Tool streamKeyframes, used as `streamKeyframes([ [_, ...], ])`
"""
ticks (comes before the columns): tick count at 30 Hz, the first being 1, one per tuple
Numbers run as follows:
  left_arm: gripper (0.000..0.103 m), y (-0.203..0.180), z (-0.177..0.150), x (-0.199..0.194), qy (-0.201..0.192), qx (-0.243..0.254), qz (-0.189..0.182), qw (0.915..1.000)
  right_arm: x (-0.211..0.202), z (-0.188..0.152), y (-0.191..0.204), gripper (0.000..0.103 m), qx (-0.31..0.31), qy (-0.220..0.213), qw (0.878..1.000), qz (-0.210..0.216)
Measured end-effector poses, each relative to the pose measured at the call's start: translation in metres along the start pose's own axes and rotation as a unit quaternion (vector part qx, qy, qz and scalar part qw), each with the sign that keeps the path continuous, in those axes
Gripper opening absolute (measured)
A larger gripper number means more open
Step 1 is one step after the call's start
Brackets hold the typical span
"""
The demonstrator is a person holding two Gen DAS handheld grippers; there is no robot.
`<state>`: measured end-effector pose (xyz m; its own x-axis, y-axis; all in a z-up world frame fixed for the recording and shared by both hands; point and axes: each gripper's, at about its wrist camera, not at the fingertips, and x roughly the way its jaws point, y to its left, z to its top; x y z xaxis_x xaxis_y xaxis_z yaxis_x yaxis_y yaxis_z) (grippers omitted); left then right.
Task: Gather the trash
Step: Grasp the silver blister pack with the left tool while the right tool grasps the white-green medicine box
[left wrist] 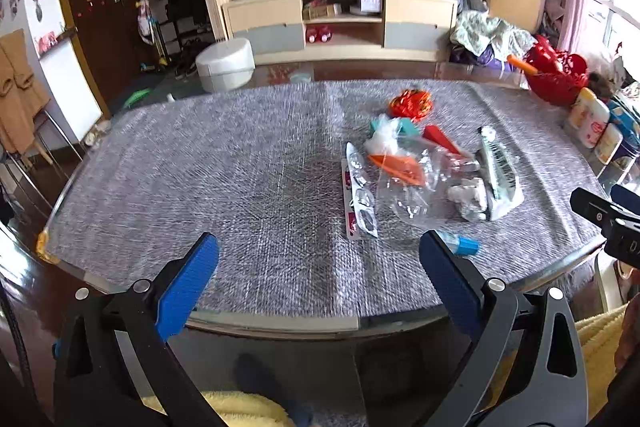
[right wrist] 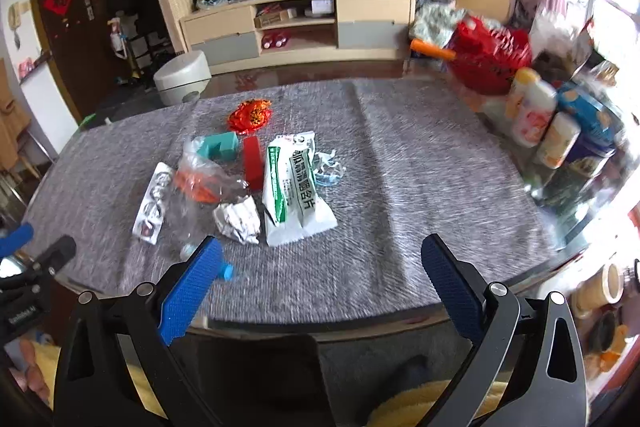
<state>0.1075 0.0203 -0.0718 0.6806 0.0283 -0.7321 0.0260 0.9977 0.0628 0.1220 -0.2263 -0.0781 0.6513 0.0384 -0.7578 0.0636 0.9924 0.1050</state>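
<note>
Trash lies in a loose heap on the grey tablecloth. It includes a white and green packet, a crumpled paper ball, a blister strip, clear plastic wrap over an orange piece, a red block, a teal block and a red-orange foil wad. My left gripper hangs open near the table's front edge, left of the heap. My right gripper is open too, just in front of the heap.
A small blue-capped tube lies near the front edge. Bottles and tins and a red basket crowd the table's right side. Beyond the table stand a TV cabinet and a white round stool.
</note>
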Motion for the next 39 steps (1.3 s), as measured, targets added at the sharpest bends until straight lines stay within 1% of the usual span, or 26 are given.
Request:
streamKeyframes([
  [6, 0.095, -0.004, 0.013, 0.043, 0.037, 0.007, -0.021, 0.9991, 0.045, 0.010, 0.003, 0.100, 0.002, 0.036, 0.999, 0.014],
  [10, 0.095, -0.008, 0.021, 0.066, 0.051, 0.011, -0.022, 0.9984, 0.065, 0.017, 0.005, 0.099, 0.003, 0.050, 0.999, 0.017],
  [12, 0.095, -0.010, 0.022, 0.074, 0.056, 0.014, -0.026, 0.9980, 0.074, 0.021, 0.003, 0.097, 0.007, 0.058, 0.998, 0.021],
  [14, 0.093, -0.012, 0.023, 0.082, 0.064, 0.018, -0.030, 0.9973, 0.085, 0.024, 0.000, 0.085, 0.011, 0.066, 0.997, 0.029],
  [15, 0.091, -0.014, 0.023, 0.086, 0.068, 0.021, -0.033, 0.9970, 0.090, 0.025, -0.002, 0.083, 0.017, 0.073, 0.996, 0.037],
  [16, 0.086, -0.015, 0.022, 0.091, 0.073, 0.022, -0.037, 0.9964, 0.094, 0.025, -0.003, 0.080, 0.021, 0.078, 0.996, 0.042],
  [17, 0.082, -0.016, 0.022, 0.094, 0.078, 0.022, -0.040, 0.9959, 0.098, 0.026, -0.004, 0.078, 0.023, 0.080, 0.996, 0.044],
  [20, 0.075, -0.018, 0.022, 0.104, 0.089, 0.020, -0.051, 0.9945, 0.104, 0.027, -0.005, 0.078, 0.022, 0.083, 0.995, 0.042],
  [22, 0.072, -0.020, 0.021, 0.108, 0.094, 0.022, -0.055, 0.9938, 0.110, 0.027, -0.006, 0.078, 0.024, 0.090, 0.995, 0.044],
  [24, 0.069, -0.023, 0.021, 0.114, 0.100, 0.023, -0.058, 0.9930, 0.116, 0.026, -0.008, 0.075, 0.026, 0.099, 0.994, 0.049],
  [25, 0.066, -0.023, 0.021, 0.116, 0.103, 0.022, -0.060, 0.9926, 0.118, 0.025, -0.008, 0.072, 0.027, 0.101, 0.993, 0.051],
  [26, 0.061, -0.023, 0.020, 0.120, 0.108, 0.021, -0.062, 0.9920, 0.120, 0.024, -0.008, 0.071, 0.028, 0.103, 0.993, 0.053],
  [27, 0.059, -0.023, 0.020, 0.123, 0.111, 0.020, -0.064, 0.9916, 0.119, 0.025, -0.008, 0.070, 0.025, 0.099, 0.993, 0.053],
  [28, 0.054, -0.024, 0.019, 0.125, 0.113, 0.019, -0.064, 0.9913, 0.119, 0.025, -0.007, 0.066, 0.023, 0.098, 0.993, 0.056],
  [30, 0.050, -0.025, 0.019, 0.129, 0.115, 0.020, -0.061, 0.9913, 0.118, 0.026, -0.006, 0.054, 0.025, 0.096, 0.993, 0.072],
  [31, 0.047, -0.025, 0.019, 0.130, 0.116, 0.021, -0.059, 0.9913, 0.119, 0.027, -0.004, 0.045, 0.024, 0.096, 0.992, 0.076],
  [33, 0.041, -0.024, 0.018, 0.131, 0.114, 0.021, -0.055, 0.9917, 0.117, 0.027, 0.002, 0.043, 0.012, 0.091, 0.993, 0.071],
  [35, 0.030, -0.023, 0.017, 0.132, 0.113, 0.020, -0.052, 0.9921, 0.115, 0.026, 0.006, 0.038, 0.004, 0.088, 0.993, 0.078],
  [37, 0.027, -0.020, 0.017, 0.130, 0.112, 0.016, -0.051, 0.9923, 0.113, 0.026, 0.010, 0.035, -0.003, 0.083, 0.993, 0.078],
  [38, 0.027, -0.019, 0.017, 0.130, 0.112, 0.015, -0.054, 0.9922, 0.112, 0.025, 0.011, 0.031, -0.007, 0.080, 0.994, 0.076],
  [39, 0.027, -0.020, 0.017, 0.129, 0.111, 0.016, -0.053, 0.9923, 0.110, 0.026, 0.011, 0.030, -0.011, 0.075, 0.994, 0.074],
])
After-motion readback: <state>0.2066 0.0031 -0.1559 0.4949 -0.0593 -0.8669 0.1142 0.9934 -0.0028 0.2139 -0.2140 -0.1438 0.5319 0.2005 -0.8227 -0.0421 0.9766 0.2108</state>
